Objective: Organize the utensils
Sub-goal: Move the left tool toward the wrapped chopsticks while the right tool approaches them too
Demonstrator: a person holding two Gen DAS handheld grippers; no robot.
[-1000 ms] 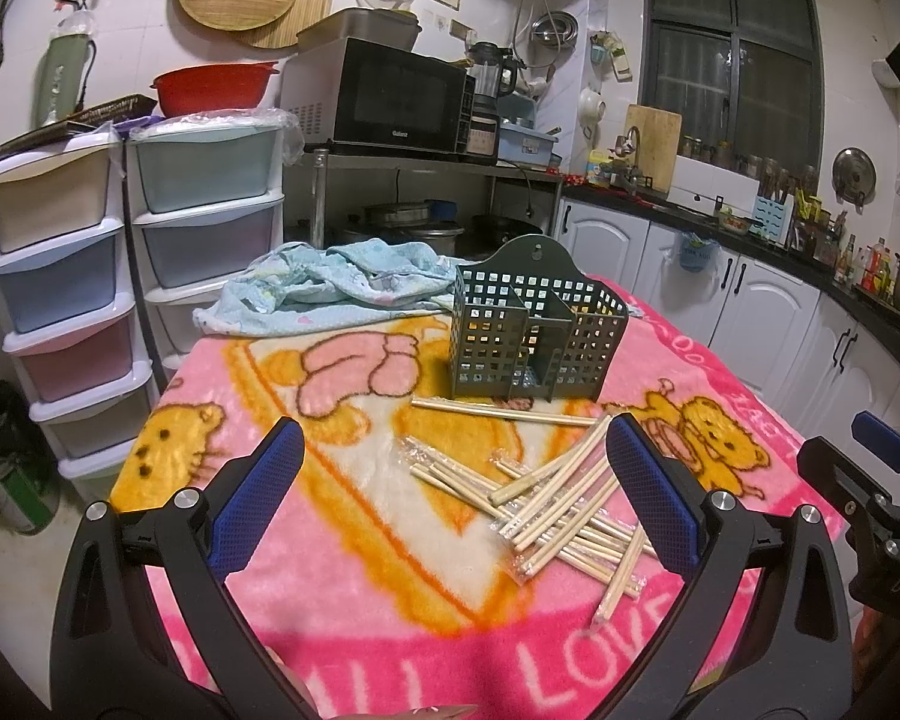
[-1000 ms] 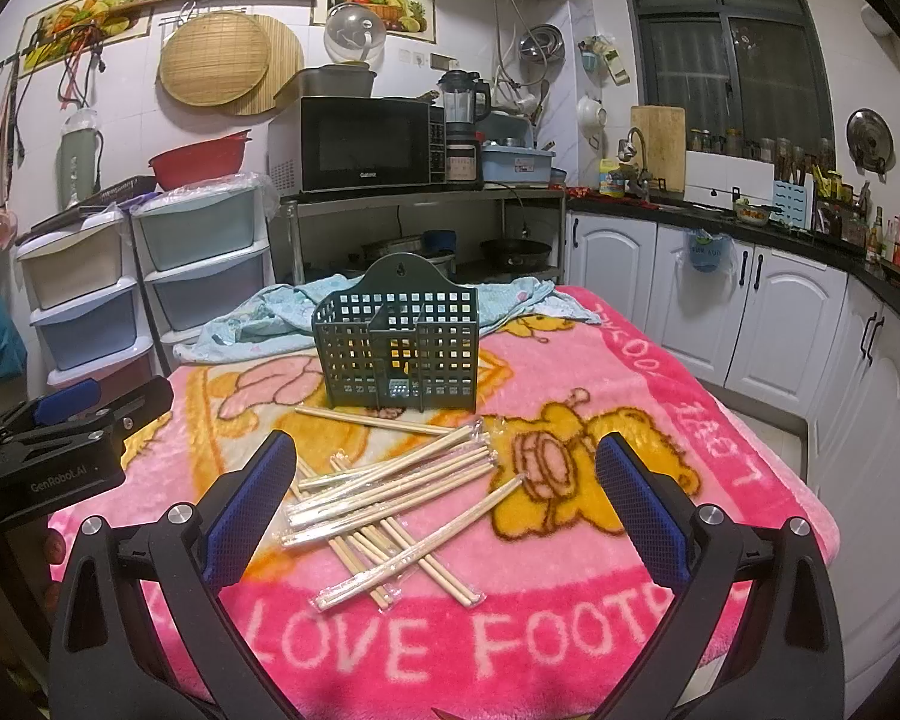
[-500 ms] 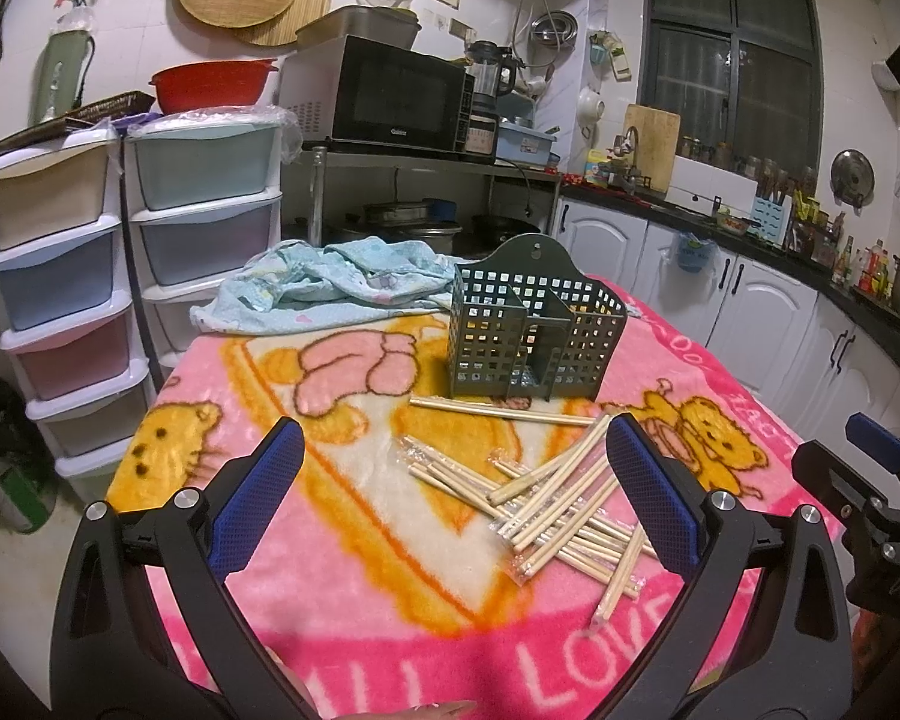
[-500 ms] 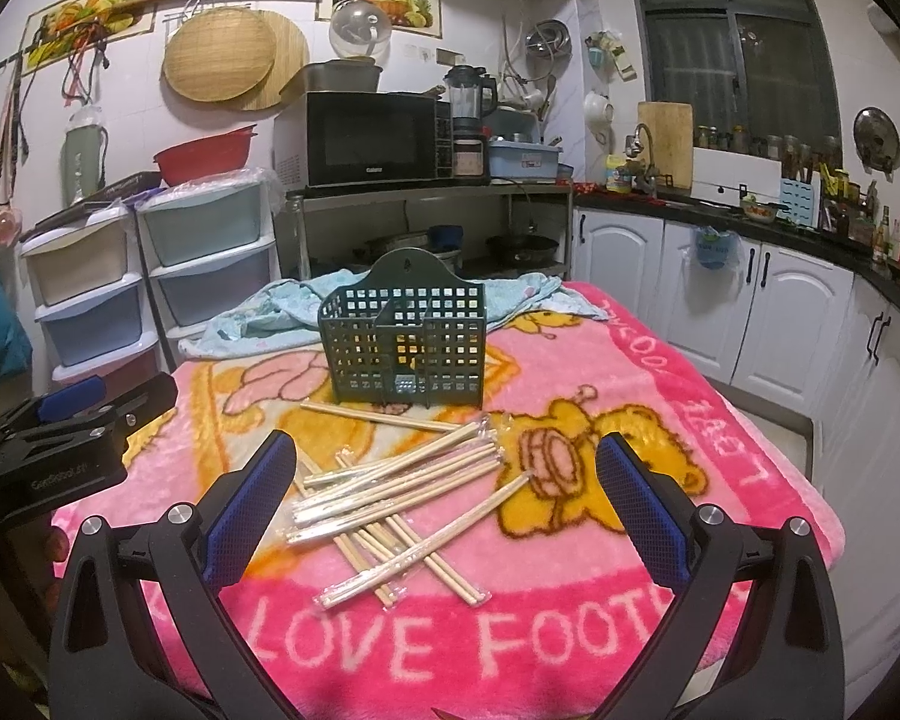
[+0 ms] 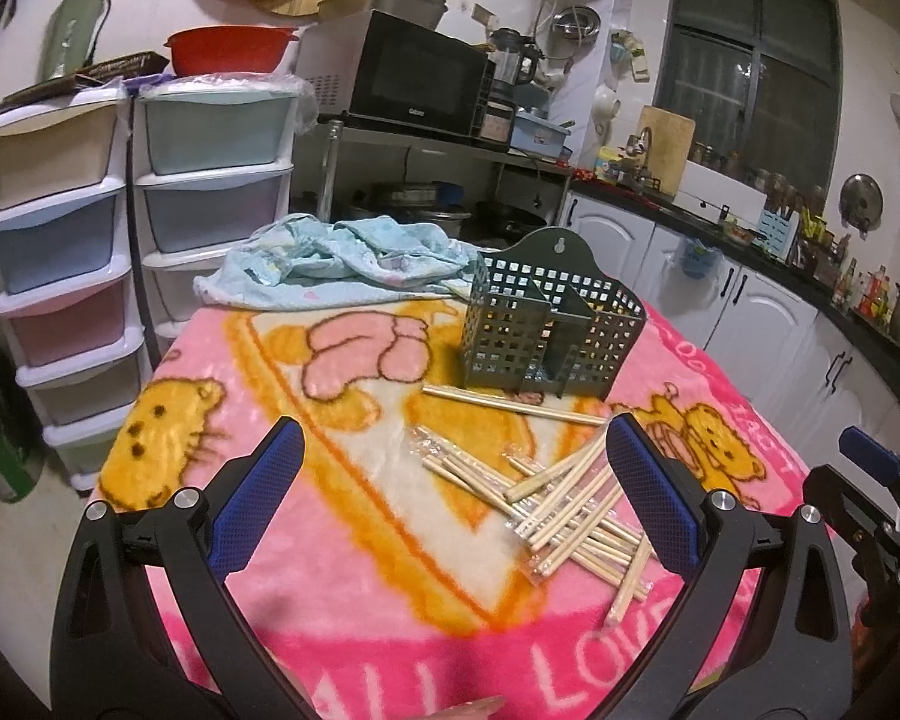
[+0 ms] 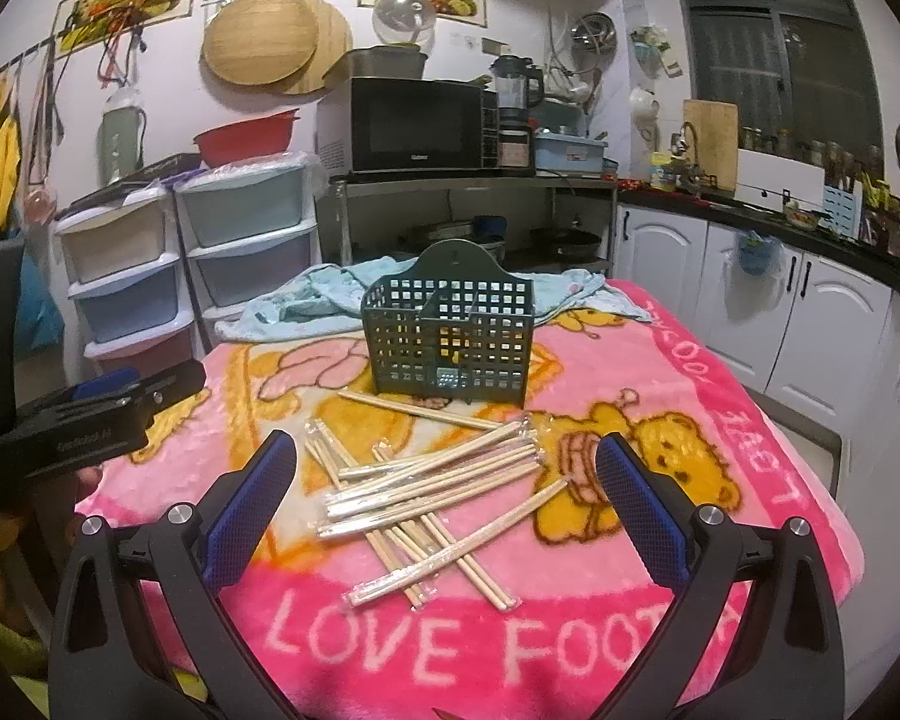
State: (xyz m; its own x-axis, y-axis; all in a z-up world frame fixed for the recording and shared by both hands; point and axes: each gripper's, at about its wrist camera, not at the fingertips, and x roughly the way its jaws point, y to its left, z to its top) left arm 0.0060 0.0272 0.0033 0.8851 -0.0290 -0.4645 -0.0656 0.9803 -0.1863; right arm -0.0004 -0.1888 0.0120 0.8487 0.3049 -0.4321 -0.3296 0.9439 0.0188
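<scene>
The chopsticks (image 6: 432,498) lie in a loose, crisscrossed heap on the pink cartoon blanket (image 6: 660,540) that covers the worktop, several of them in clear wrappers, and one single stick (image 6: 417,411) lies apart, just in front of the dark green slotted utensil holder (image 6: 450,339). The right tongs (image 6: 447,495) hang above the near edge of the worktop with the blue pads spread wide and nothing between them; in the right wrist view the heap sits between and just beyond the pads. The left tongs (image 5: 453,495) are likewise spread wide and empty, with the heap (image 5: 564,504) lying toward their right pad and the holder (image 5: 549,330) standing upright farther back, its divider splitting it into compartments. A crumpled light blue cloth (image 5: 336,261) rests at the far edge of the blanket behind the holder. Beyond the worktop stand two stacks of pastel plastic drawers (image 5: 84,228), a black microwave (image 6: 423,123) on a metal shelf, a red bowl (image 6: 246,141), round woven mats (image 6: 264,39) on the wall, and white cabinets (image 6: 750,300) under a dark counter beside a window.
</scene>
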